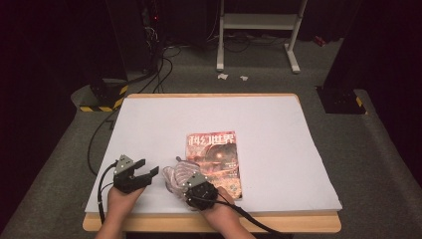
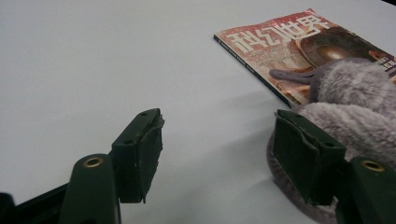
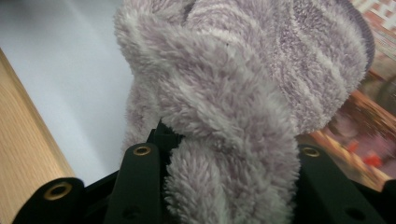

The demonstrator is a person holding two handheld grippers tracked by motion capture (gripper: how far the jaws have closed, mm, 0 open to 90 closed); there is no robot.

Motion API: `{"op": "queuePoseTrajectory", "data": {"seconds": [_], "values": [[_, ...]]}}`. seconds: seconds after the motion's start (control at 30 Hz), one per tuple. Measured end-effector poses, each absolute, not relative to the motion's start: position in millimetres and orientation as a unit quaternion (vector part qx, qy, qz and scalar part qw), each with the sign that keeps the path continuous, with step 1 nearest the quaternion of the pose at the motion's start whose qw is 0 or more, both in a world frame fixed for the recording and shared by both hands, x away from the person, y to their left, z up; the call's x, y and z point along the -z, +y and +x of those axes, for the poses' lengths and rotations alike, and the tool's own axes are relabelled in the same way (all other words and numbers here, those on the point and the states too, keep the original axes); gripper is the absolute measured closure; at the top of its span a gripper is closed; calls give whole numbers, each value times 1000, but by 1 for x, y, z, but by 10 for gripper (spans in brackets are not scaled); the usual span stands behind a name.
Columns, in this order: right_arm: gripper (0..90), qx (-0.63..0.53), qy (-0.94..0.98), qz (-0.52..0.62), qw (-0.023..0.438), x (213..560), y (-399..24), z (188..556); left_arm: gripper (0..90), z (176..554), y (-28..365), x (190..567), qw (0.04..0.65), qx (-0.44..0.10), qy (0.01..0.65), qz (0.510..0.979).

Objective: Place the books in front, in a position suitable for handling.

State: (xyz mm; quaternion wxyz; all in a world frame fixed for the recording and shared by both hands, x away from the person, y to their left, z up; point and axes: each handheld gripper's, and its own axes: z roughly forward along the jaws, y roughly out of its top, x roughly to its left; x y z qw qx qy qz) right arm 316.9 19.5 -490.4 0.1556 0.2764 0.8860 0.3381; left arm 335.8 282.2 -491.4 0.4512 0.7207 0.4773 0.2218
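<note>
A fluffy lilac striped sock [image 1: 175, 174] lies bunched at the near left corner of a red magazine [image 1: 215, 154] on the white table cover [image 1: 259, 114]. My right gripper [image 1: 188, 180] is shut on the sock; in the right gripper view the pile [image 3: 224, 93] bulges up between the two black jaws of the right gripper [image 3: 229, 158]. My left gripper [image 1: 148, 167] rests just left of the sock, open with nothing between its jaws. In the left gripper view the left gripper [image 2: 218, 120] frames bare cover, with the sock [image 2: 355, 116] behind its right jaw and the magazine [image 2: 280, 42] beyond.
The wooden table edge [image 1: 209, 223] runs along the near side, close to both hands, and shows in the right gripper view [image 3: 18, 140]. Beyond the table stand a white frame [image 1: 259, 22] and black stands, with cables [image 1: 159, 74] on the floor.
</note>
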Motion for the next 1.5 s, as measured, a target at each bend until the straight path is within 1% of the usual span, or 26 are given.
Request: {"op": "queuePoseTrajectory", "data": {"seconds": [0.17,0.2,0.27,0.3,0.33,0.37,0.43,0.47,0.5,0.67,0.87,0.97,1.03,1.1,1.4,1.5], "values": [[607,-336,885,282,157,490,11,318,334,335,283,491,453,-219,479,719],[607,-335,880,296,159,490,-3,319,334,335,283,491,453,-219,479,720],[606,-334,878,303,161,490,-9,320,334,335,283,491,452,-218,478,721],[607,-333,870,321,172,491,-31,322,335,335,282,492,452,-217,477,722],[607,-333,870,321,172,491,-31,322,336,335,282,492,452,-217,477,722],[607,-329,860,346,181,490,-52,323,336,335,281,492,451,-217,476,723],[607,-326,857,355,183,490,-60,324,336,335,280,493,450,-215,476,724],[607,-325,850,370,185,490,-70,325,336,335,279,493,449,-216,474,726],[608,-323,838,394,196,490,-91,329,336,335,278,493,449,-217,473,726],[608,-321,826,416,203,489,-106,342,336,334,277,493,448,-217,471,728],[608,-300,835,412,206,486,-92,364,335,330,278,494,449,-217,470,729],[608,-294,841,405,206,485,-85,366,335,330,279,495,448,-219,470,728],[609,-291,850,390,200,485,-65,368,335,330,281,494,450,-220,471,726],[610,-292,853,385,197,485,-60,369,335,329,283,493,451,-223,471,725],[609,-302,879,325,173,486,16,369,335,324,293,489,460,-228,476,714],[608,-304,880,319,174,487,23,370,335,322,295,488,459,-230,477,713]]}}
